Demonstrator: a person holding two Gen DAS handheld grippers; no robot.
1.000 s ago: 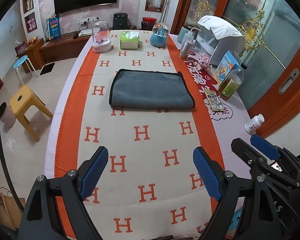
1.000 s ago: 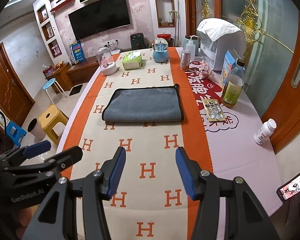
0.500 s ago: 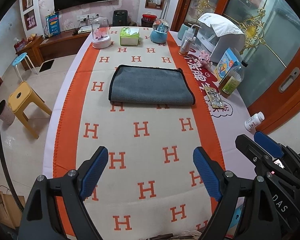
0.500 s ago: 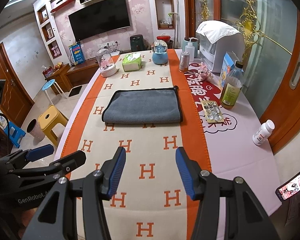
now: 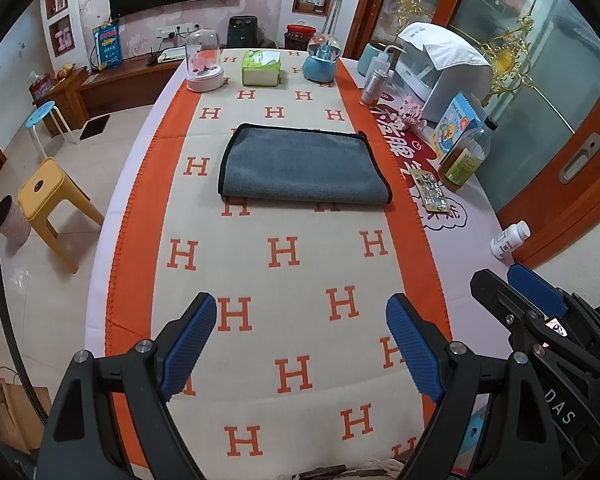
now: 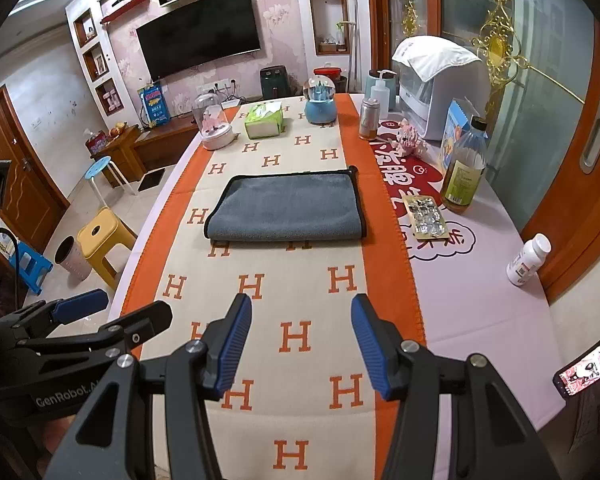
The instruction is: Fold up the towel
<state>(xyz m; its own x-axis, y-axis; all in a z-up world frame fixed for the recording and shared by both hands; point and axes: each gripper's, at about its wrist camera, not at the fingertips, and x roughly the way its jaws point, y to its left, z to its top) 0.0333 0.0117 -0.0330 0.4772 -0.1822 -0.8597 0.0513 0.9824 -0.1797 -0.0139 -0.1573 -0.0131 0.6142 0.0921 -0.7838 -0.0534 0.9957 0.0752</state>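
Observation:
A grey towel with a black hem lies folded flat on the orange and cream H-pattern cloth, at the table's middle; it also shows in the right wrist view. My left gripper is open and empty, held above the near end of the table, well short of the towel. My right gripper is open and empty, also near the front edge. Each gripper shows at the side of the other's view.
An oil bottle, a blister pack and a white pill bottle stand right of the towel. A tissue box, a glass dome and a snow globe stand at the far end. A yellow stool is left of the table.
Both grippers have drawn back and risen a little from the towel, which now looks smaller and farther. The jaws have stayed open. The towel has not moved.

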